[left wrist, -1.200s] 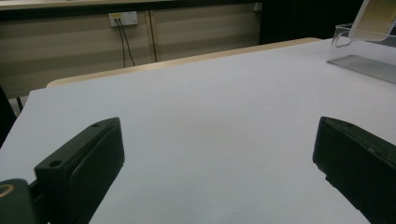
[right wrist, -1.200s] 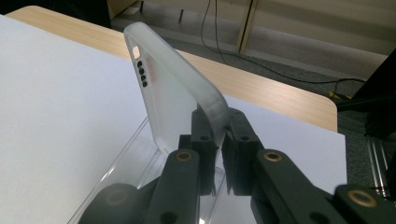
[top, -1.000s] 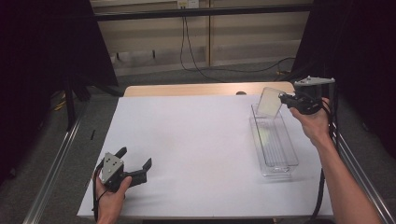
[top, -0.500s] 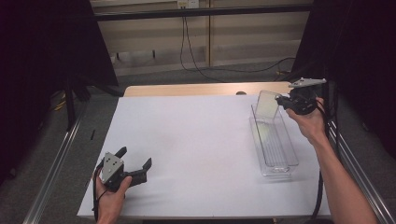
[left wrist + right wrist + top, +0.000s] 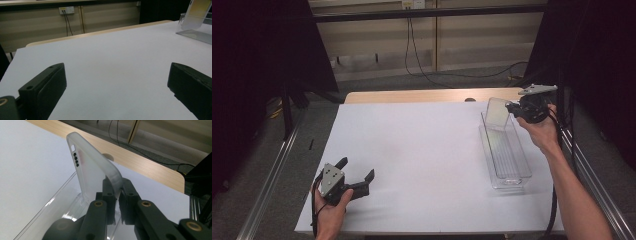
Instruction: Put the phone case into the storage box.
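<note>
1. Right gripper view: a see-through phone case (image 5: pixel 95 170) is pinched by its edge between the two black jaws of the right gripper (image 5: pixel 118 192). The jaws are squeezed tight on it. The case sticks up and away from the jaws, with its small holes near the top.
2. In the high view, the phone case (image 5: pixel 497 113) is held up in the air at the far end of a long clear tray (image 5: pixel 507 155). The right gripper (image 5: pixel 513 108) is on the right side of the case and reaches in from there. I cannot tell if the bottom of the case touches the tray.
3. The clear tray lies on the right part of the white table (image 5: pixel 422 150). Its long side points away from the person.
4. The left gripper (image 5: pixel 357 177) sits low at the near left of the table, well apart from the case and the tray. A hand (image 5: pixel 332 212) holds it.
5. In the left gripper view, its two black jaws stand wide apart, with just bare white table between them. The tray (image 5: pixel 197 33) and the case (image 5: pixel 197 11) show far off at the top right.
</note>
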### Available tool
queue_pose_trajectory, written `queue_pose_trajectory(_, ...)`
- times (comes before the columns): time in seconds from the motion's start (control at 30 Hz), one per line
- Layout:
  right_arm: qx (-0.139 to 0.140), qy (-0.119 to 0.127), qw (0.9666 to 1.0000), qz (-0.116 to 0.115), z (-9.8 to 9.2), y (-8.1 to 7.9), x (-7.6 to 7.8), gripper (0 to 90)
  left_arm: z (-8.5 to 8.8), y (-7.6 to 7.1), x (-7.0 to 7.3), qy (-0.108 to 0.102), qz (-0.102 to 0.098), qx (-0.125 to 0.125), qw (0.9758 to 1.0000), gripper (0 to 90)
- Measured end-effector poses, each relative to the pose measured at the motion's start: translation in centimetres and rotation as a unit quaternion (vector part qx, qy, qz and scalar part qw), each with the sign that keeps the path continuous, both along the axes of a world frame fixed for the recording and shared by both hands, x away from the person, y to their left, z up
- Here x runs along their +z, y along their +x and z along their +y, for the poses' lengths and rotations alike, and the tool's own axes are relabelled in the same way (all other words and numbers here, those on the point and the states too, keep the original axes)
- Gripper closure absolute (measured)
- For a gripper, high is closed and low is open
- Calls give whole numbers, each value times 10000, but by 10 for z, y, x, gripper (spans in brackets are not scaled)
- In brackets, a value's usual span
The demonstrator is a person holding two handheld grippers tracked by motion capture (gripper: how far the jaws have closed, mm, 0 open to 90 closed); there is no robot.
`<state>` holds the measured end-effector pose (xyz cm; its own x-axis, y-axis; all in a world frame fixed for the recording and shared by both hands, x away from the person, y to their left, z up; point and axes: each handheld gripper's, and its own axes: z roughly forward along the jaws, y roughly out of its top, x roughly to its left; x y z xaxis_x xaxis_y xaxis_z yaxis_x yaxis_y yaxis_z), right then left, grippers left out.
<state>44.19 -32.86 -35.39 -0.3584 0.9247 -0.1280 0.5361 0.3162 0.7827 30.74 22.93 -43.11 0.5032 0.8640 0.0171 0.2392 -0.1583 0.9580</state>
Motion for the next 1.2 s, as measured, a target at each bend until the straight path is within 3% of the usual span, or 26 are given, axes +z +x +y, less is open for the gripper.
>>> queue_pose_trajectory(0.4, 61, -174, 9998, 8, 6, 5, -6, 838, 0, 0, 0, 24, -11, 21, 10000, 22)
queue_pose_trajectory(0.7, 93, -155, 9998, 32, 4, 14, -6, 838, 0, 0, 0, 46, -18, 30, 10000, 22)
queue_pose_trajectory(0.83, 160, -181, 9996, 121, 4, 20, -3, 837, 0, 0, 0, 42, -29, 15, 10000, 22)
queue_pose_trajectory(1.13, 262, 74, 9989, 369, -10, 29, -3, 832, -1, 0, 0, 62, -24, 4, 10000, 22)
queue_pose_trajectory(1.2, 265, 17, 9986, 447, -11, 31, -2, 827, -1, 0, 0, 111, -18, -3, 9999, 22)
